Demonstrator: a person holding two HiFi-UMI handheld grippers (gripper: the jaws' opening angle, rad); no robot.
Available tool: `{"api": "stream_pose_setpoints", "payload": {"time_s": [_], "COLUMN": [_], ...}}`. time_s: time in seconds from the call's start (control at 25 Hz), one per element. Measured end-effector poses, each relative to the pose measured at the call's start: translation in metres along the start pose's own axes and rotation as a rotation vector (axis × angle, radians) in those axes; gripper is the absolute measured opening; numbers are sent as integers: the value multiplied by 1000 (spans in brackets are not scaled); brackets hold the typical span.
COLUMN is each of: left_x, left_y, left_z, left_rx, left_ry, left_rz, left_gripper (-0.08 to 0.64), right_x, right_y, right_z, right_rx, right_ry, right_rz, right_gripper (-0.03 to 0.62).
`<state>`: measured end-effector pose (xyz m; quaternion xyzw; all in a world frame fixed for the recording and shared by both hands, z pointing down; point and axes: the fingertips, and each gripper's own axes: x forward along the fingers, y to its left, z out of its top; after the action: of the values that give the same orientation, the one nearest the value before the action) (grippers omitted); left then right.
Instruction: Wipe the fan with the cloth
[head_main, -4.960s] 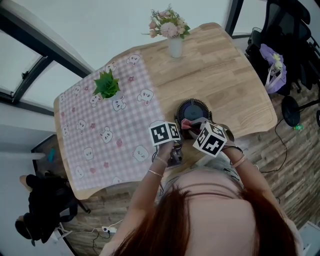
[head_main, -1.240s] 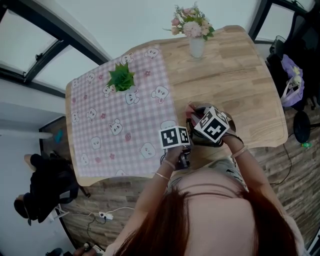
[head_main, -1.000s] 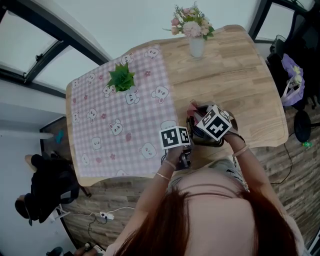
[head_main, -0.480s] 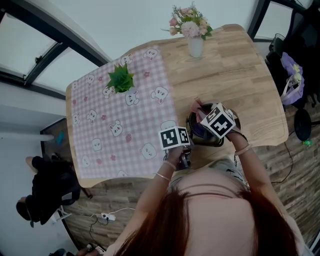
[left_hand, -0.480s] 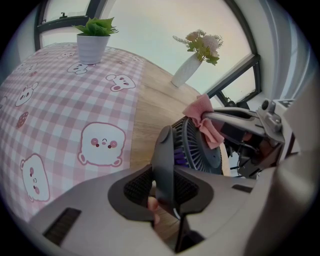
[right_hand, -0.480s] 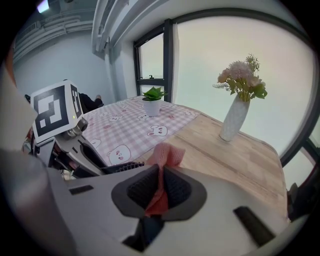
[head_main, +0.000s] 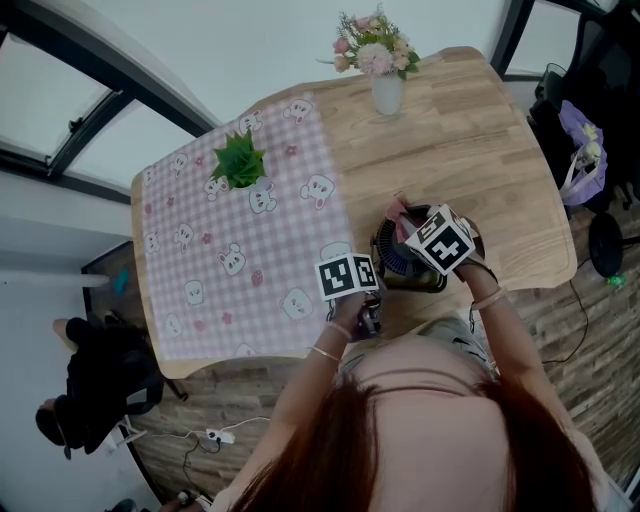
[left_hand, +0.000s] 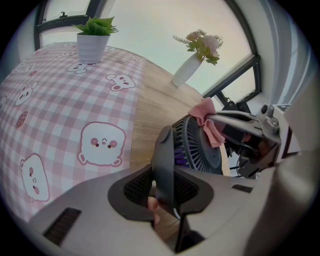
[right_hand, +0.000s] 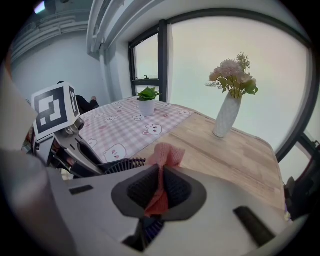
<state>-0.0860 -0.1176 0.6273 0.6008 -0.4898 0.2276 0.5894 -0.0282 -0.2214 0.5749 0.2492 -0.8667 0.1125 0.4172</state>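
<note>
A small black fan (head_main: 400, 262) stands near the table's front edge, its round grille (left_hand: 201, 146) turned up and to the right. My left gripper (left_hand: 162, 192) is shut on the fan's dark stand (left_hand: 162, 157) and holds it from the near left side (head_main: 368, 300). My right gripper (right_hand: 160, 187) is shut on a pink cloth (right_hand: 164, 156). The cloth (head_main: 398, 212) lies against the far rim of the grille (right_hand: 119, 165), and it drapes over that rim (left_hand: 210, 122) in the left gripper view.
A pink checked tablecloth (head_main: 230, 250) with a potted plant (head_main: 238, 163) covers the table's left half. A white vase of flowers (head_main: 385, 90) stands at the far edge. A chair with a purple bag (head_main: 582, 140) is off the right side.
Over the last second my right gripper has slid the cloth a little to the right along the fan's far rim. The left gripper has kept its hold on the stand.
</note>
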Motion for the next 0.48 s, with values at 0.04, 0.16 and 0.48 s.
{"api": "stream_pose_setpoints", "payload": {"time_s": [0.04,0.16,0.48], "left_x": [0,-1,0], "left_y": [0,-1,-1], "left_z": [0,-1,0], "left_rx": [0,-1,-3], "left_ry": [1,0,5], "left_rz": [0,-1,-1], "left_gripper": [94,94,94], "right_x": [-1,-3,-8], "right_y": [-1,-3,-10], "right_z": [-1,-5,-10], "right_rx": [5,12,37], "right_ry": [2,6,4], "right_rz": [-1,-8,-23], "right_gripper": [26,26,26]}}
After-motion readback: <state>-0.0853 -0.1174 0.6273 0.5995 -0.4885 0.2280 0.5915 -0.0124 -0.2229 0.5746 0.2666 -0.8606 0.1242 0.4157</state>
